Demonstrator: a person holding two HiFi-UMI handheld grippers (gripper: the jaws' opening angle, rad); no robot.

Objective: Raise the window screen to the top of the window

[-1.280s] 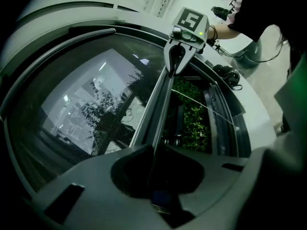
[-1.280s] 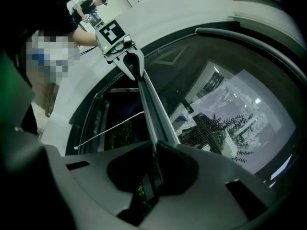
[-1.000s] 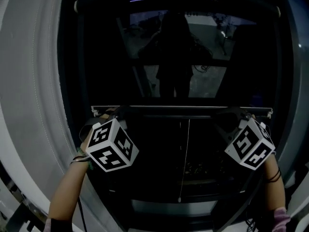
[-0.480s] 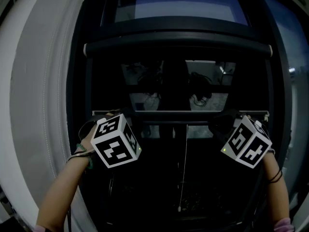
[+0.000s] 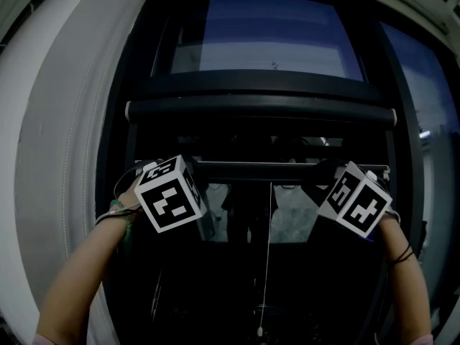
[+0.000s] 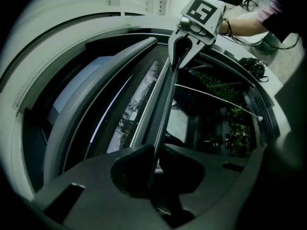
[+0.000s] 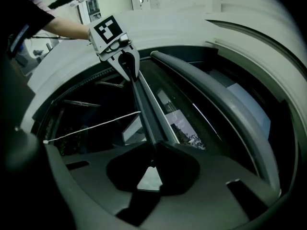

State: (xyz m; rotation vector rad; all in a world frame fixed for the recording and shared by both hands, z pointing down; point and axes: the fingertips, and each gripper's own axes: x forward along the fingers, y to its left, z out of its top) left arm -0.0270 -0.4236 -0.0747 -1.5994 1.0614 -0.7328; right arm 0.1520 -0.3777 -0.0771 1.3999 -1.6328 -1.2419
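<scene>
Window screen (image 6: 125, 116): only a narrow strip of dark mesh is shown, stretched between its bottom bar and the roller tube above.
Bottom bar (image 5: 266, 169): it is held level, high in the window opening and just below the roller tube (image 5: 262, 110); it is not yet met with the tube.
Left gripper (image 5: 159, 171): its jaws are closed tight on the left end of the bottom bar, as is seen in the left gripper view, where the bar (image 6: 160, 109) runs straight out from between them.
Right gripper (image 5: 329, 175): its jaws are clamped on the right end of the bar in the same way, the bar (image 7: 146, 109) being pinched between the two tips.
Pull cord (image 5: 267, 257): a thin white cord is hung from the middle of the bar, with a small knob at its lower end.
Window frame (image 5: 118, 157): dark uprights are set on either side of the screen.
Upper pane (image 5: 266, 34): pale blue light is let through above the tube.
Wall (image 5: 57, 157): a light surround is seen to the left of the frame.
</scene>
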